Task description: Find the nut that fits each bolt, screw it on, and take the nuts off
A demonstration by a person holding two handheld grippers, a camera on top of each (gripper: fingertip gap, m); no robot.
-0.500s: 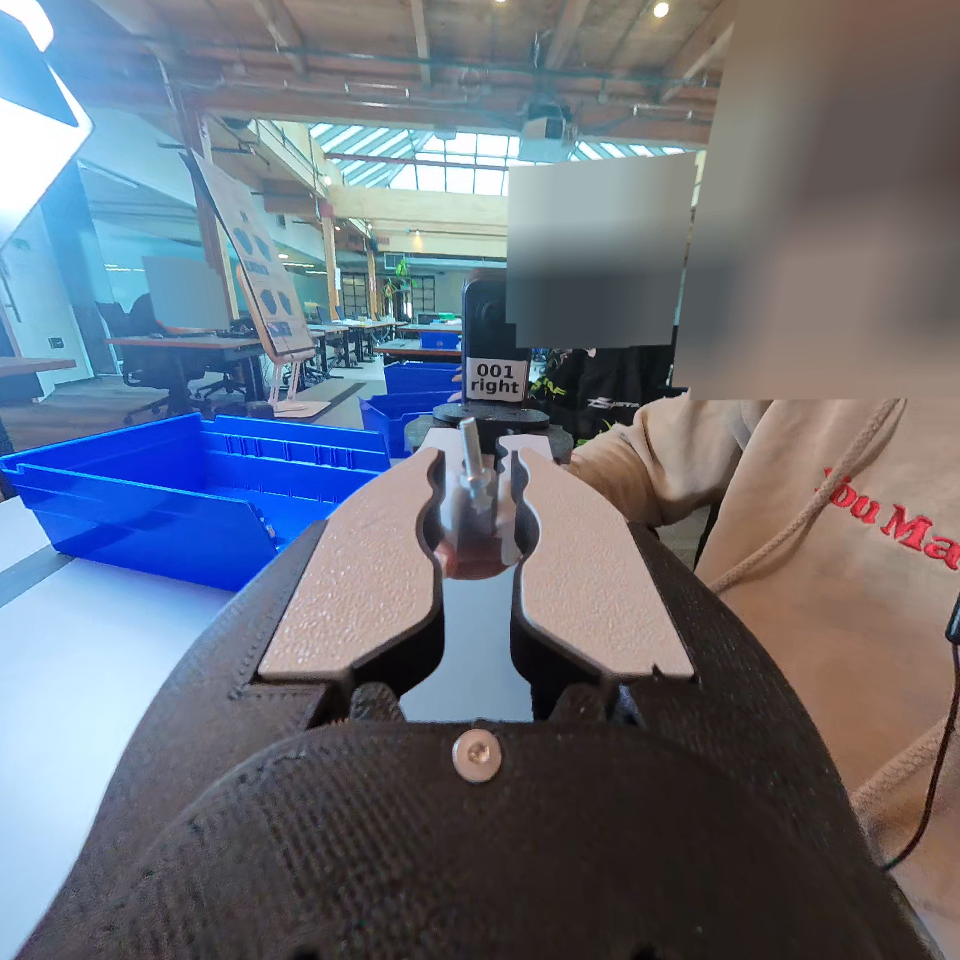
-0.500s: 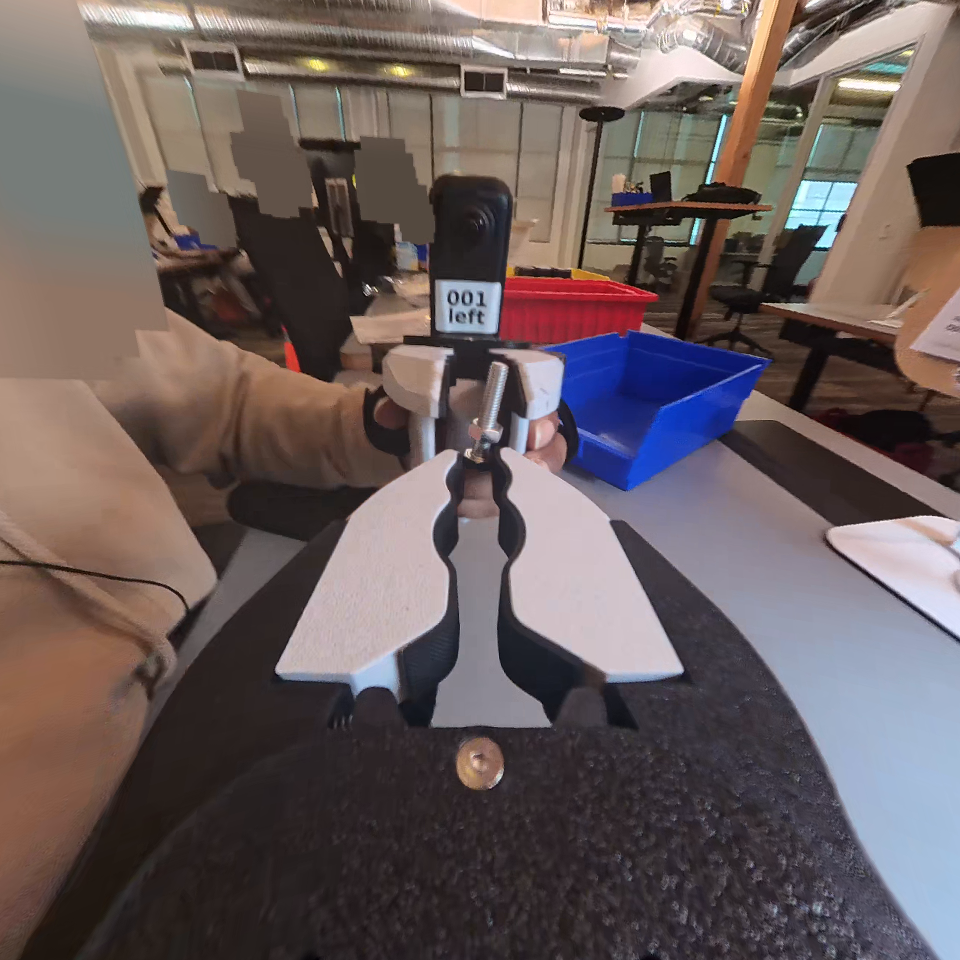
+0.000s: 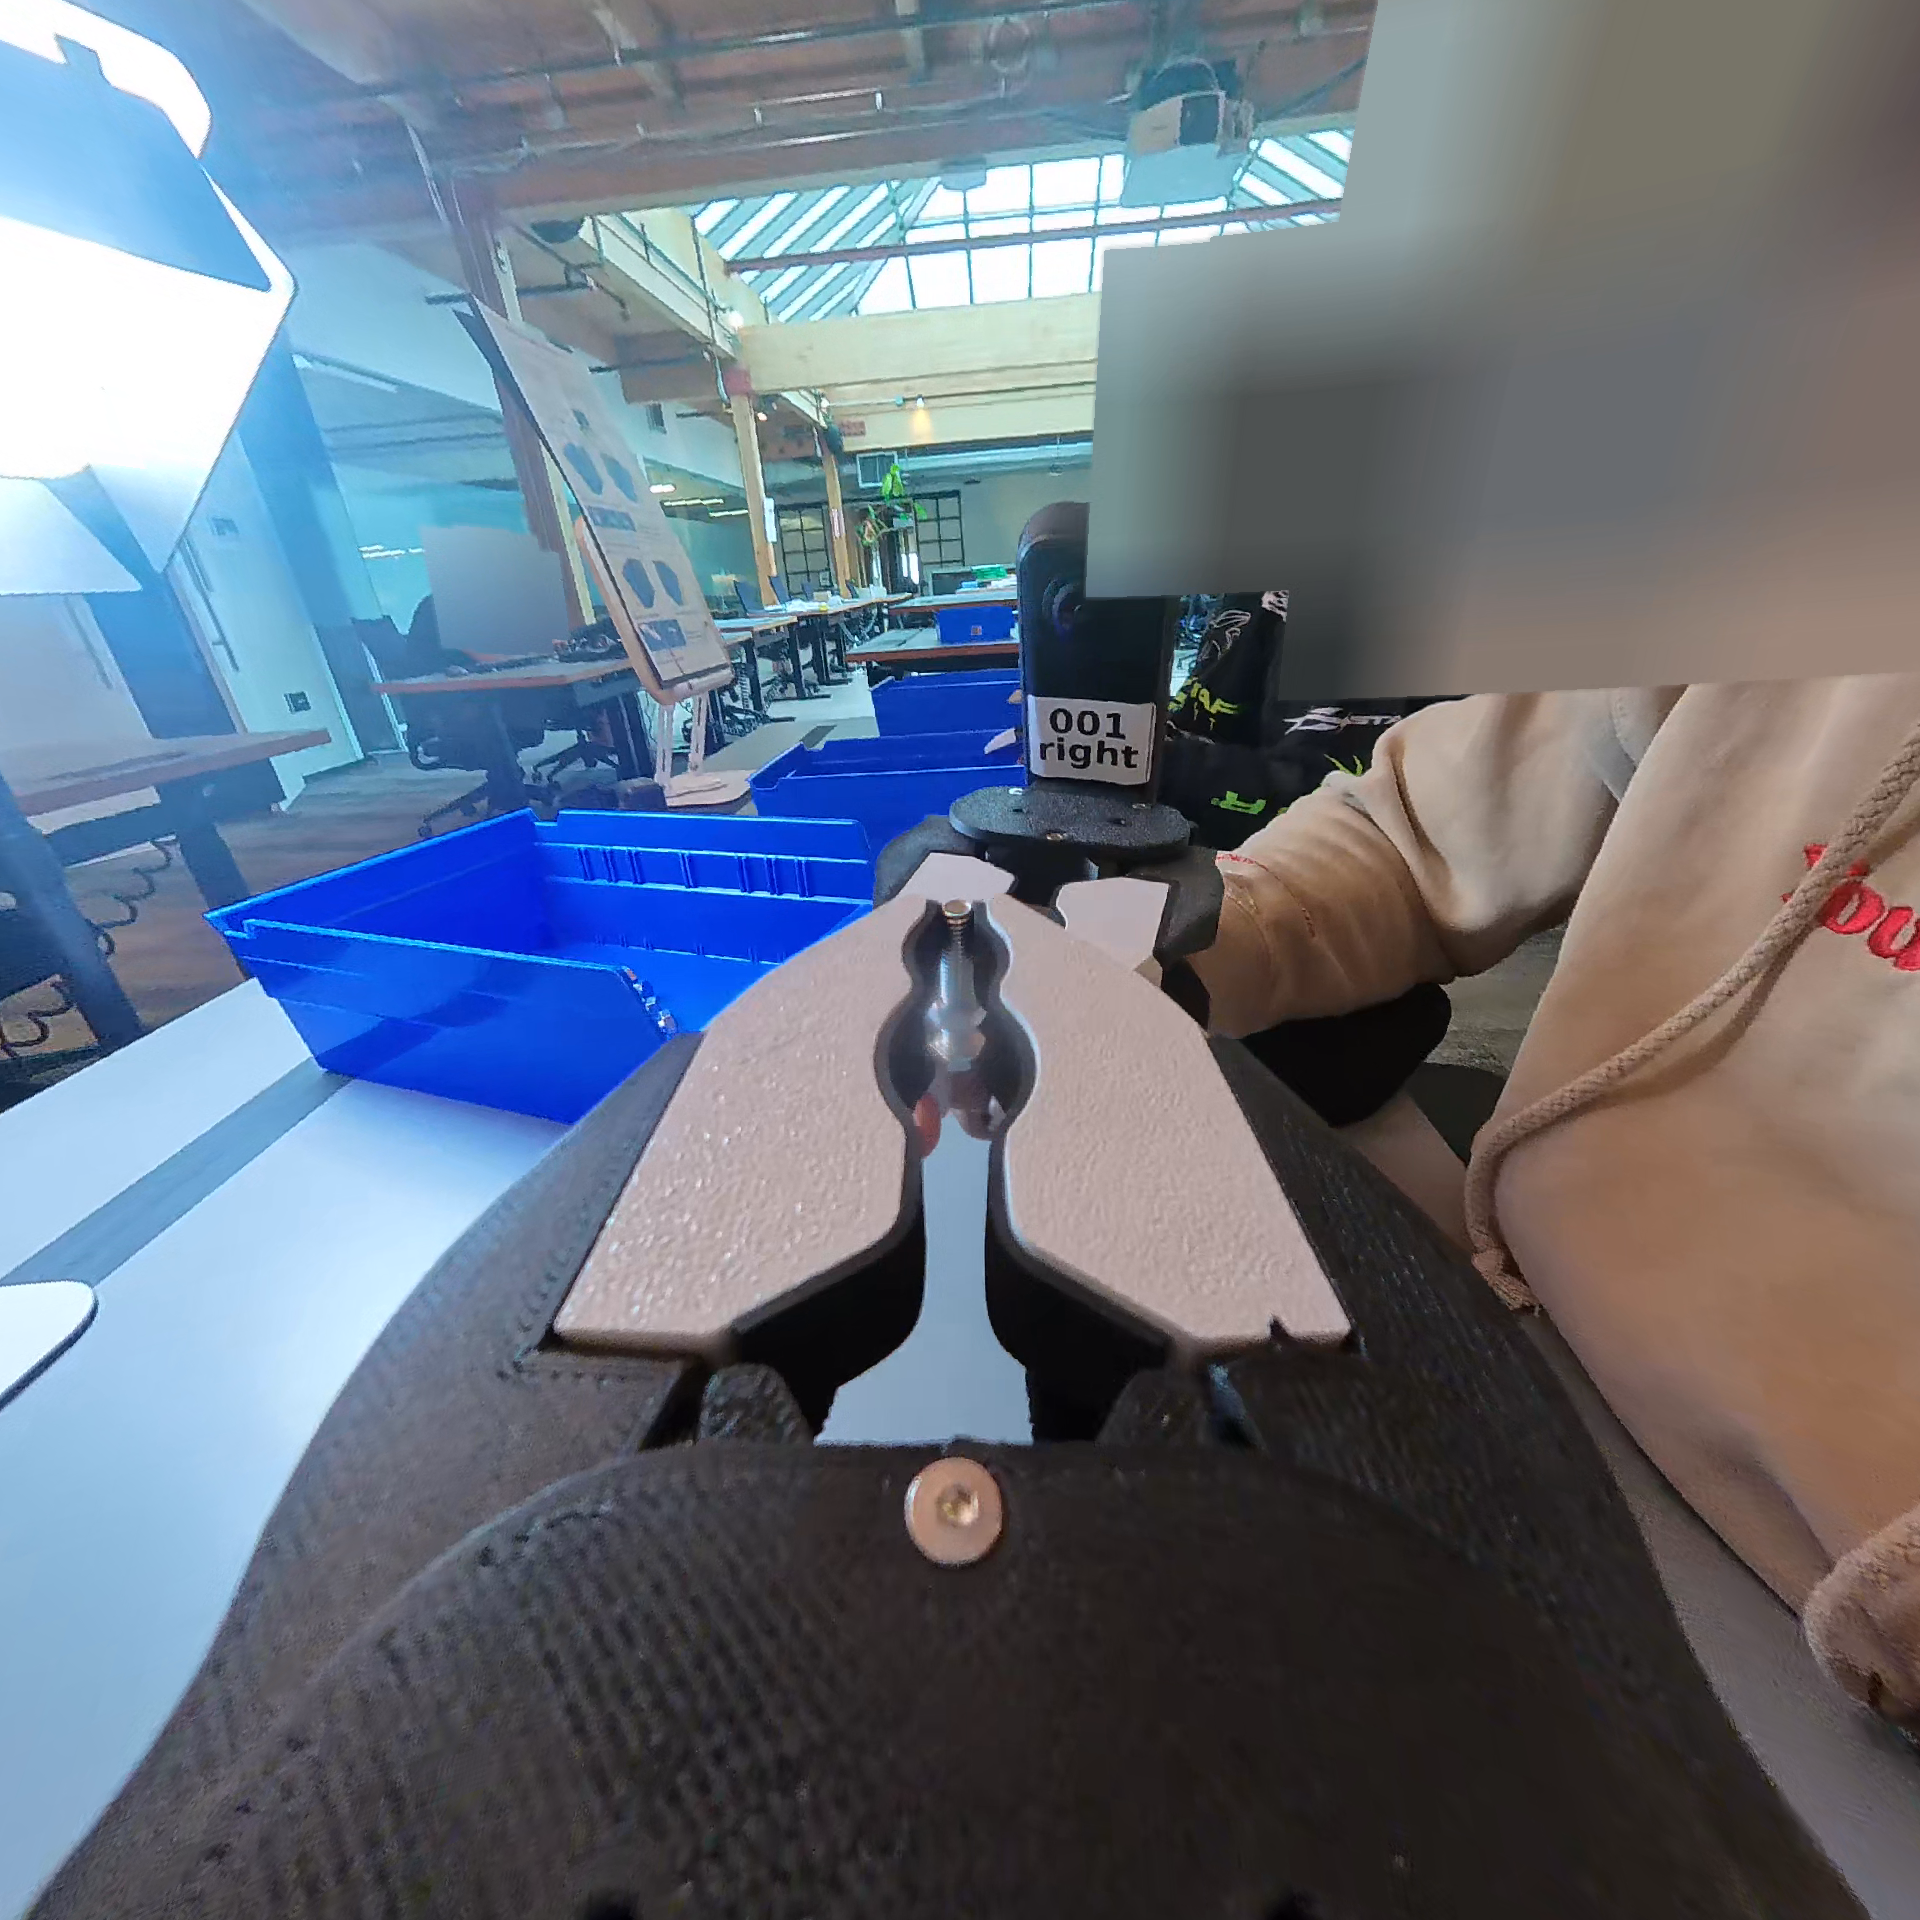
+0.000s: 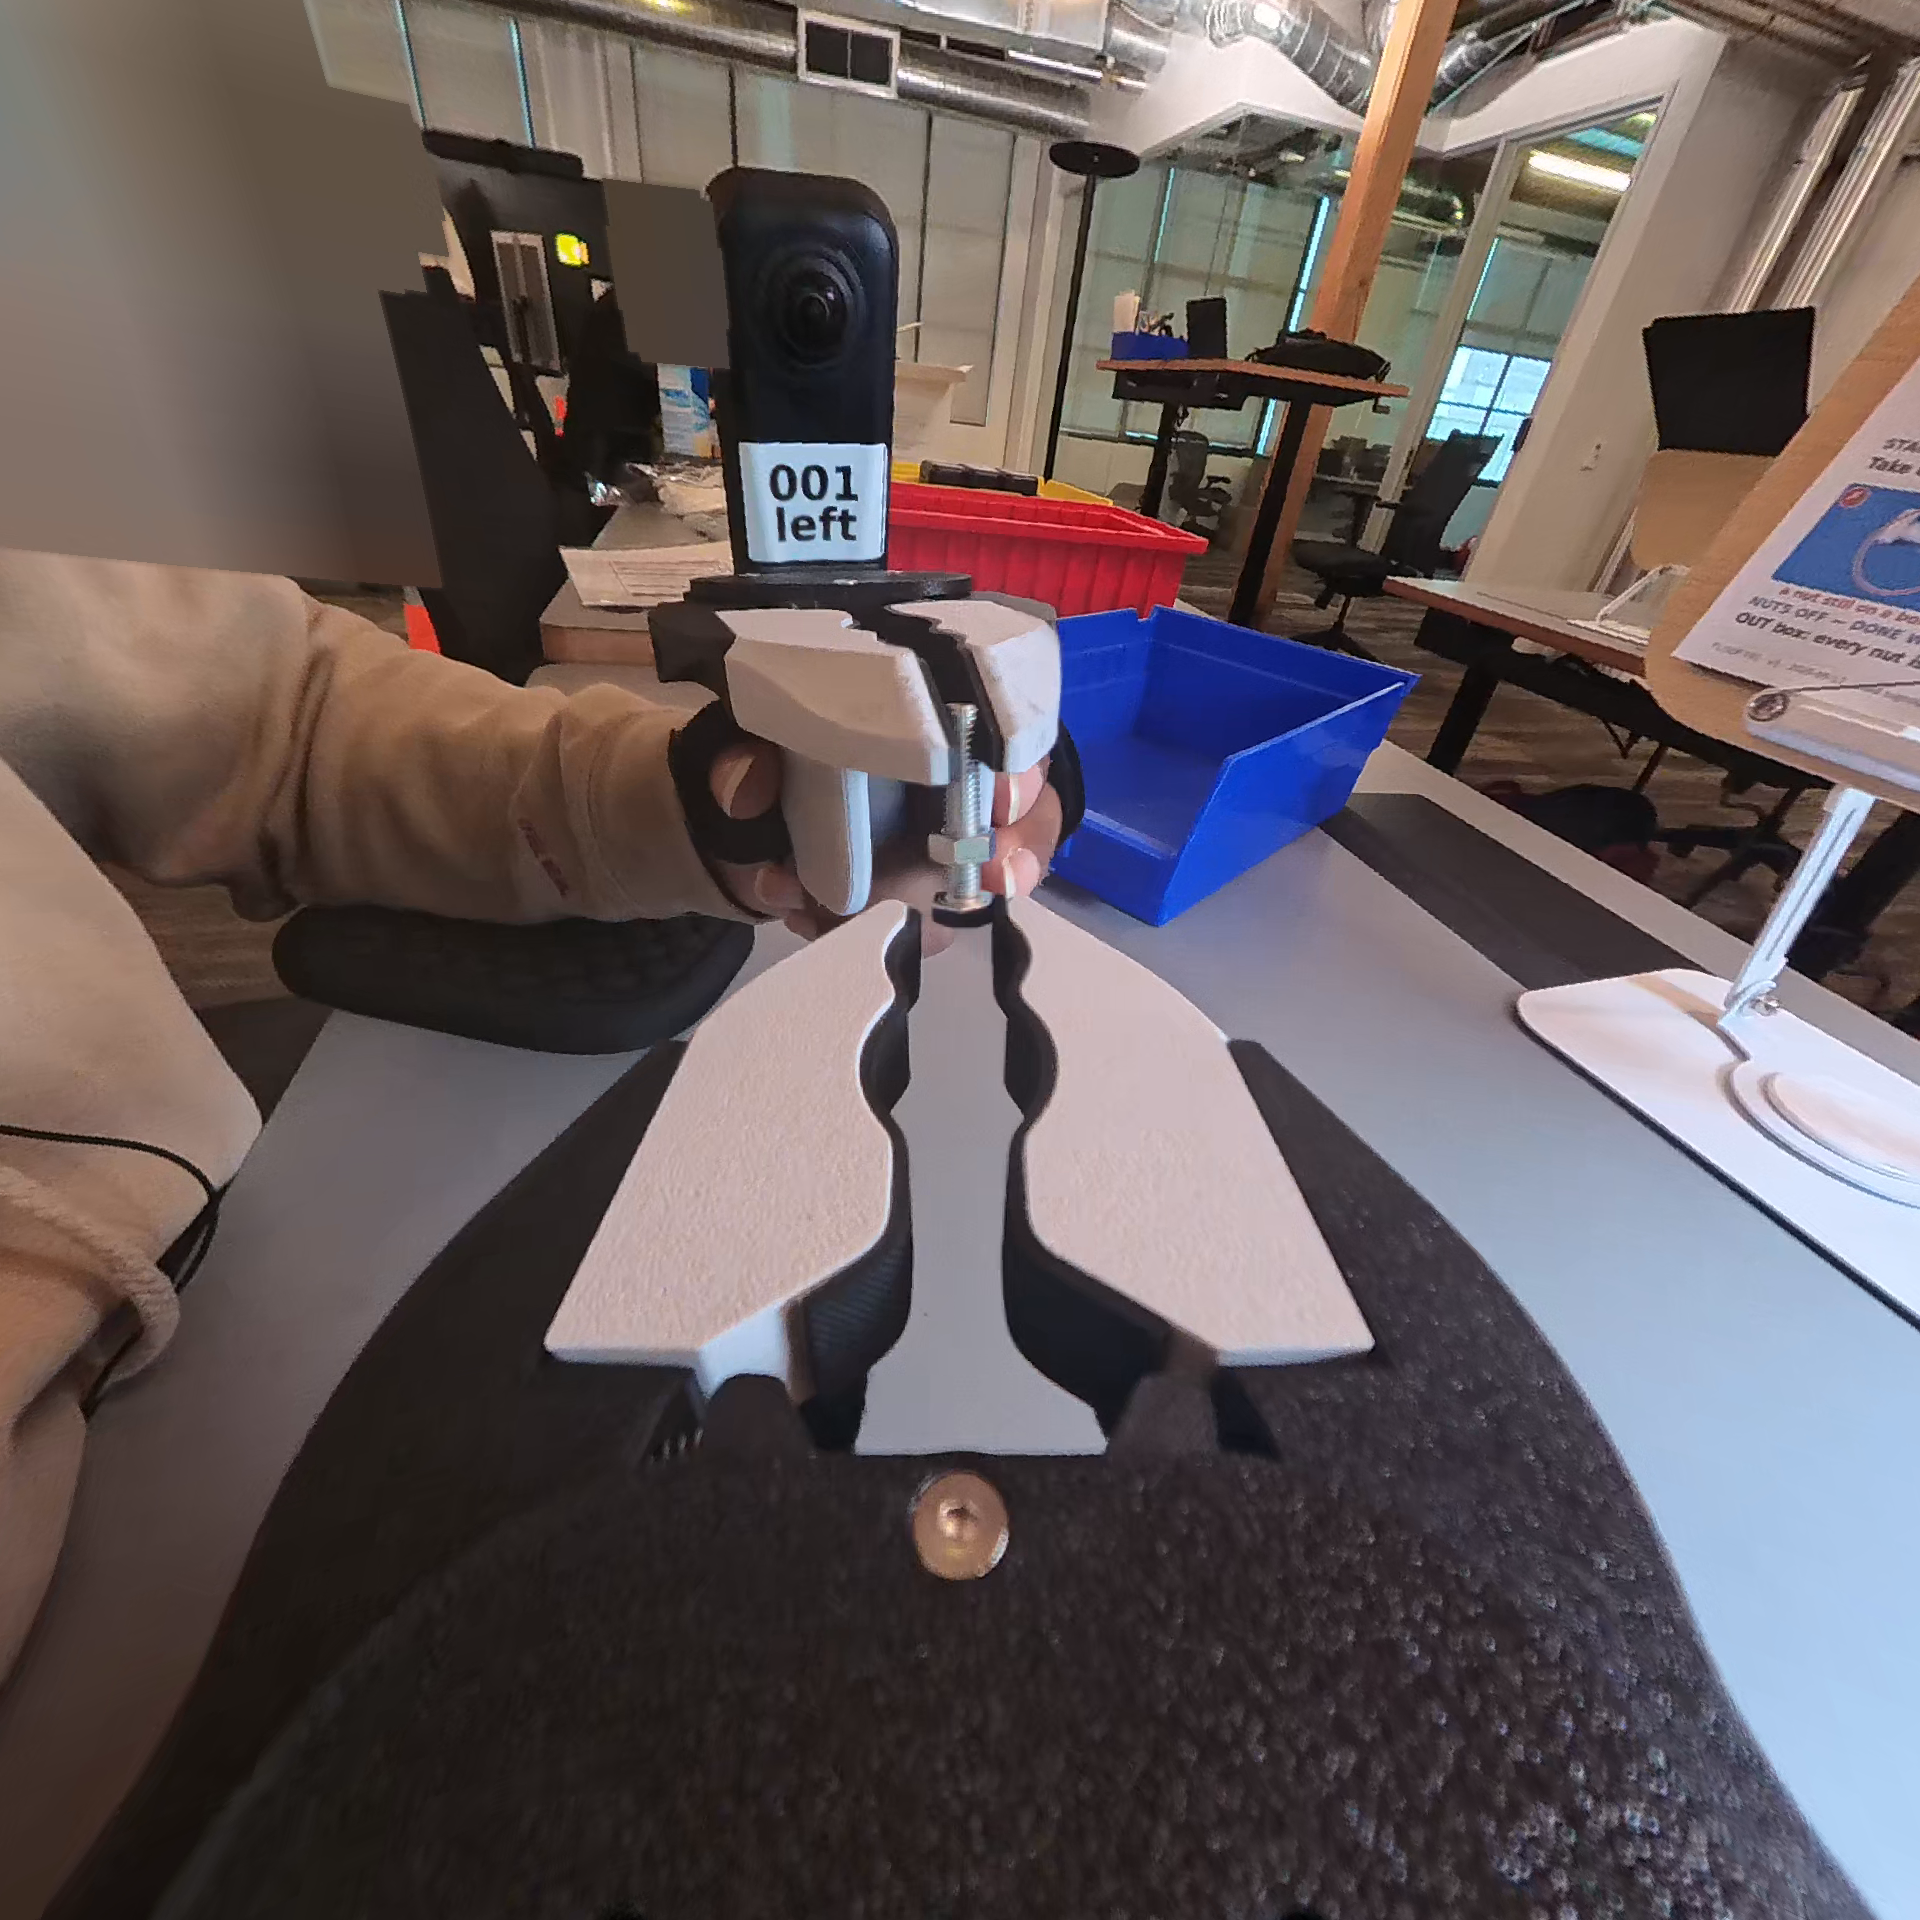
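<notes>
Since half a second ago your right gripper [image 4: 956,914] has slid down the bolt [image 4: 964,805] from just under the nut [image 4: 961,850] to the black head, its tips pinching there. Your left gripper [image 3: 956,920] stays clamped on the threaded shank, now more upright. You're mid-unscrewing, I judge: next, regrip the nut itself and turn, bolt held steady above the table [image 4: 1299,1039].
</notes>
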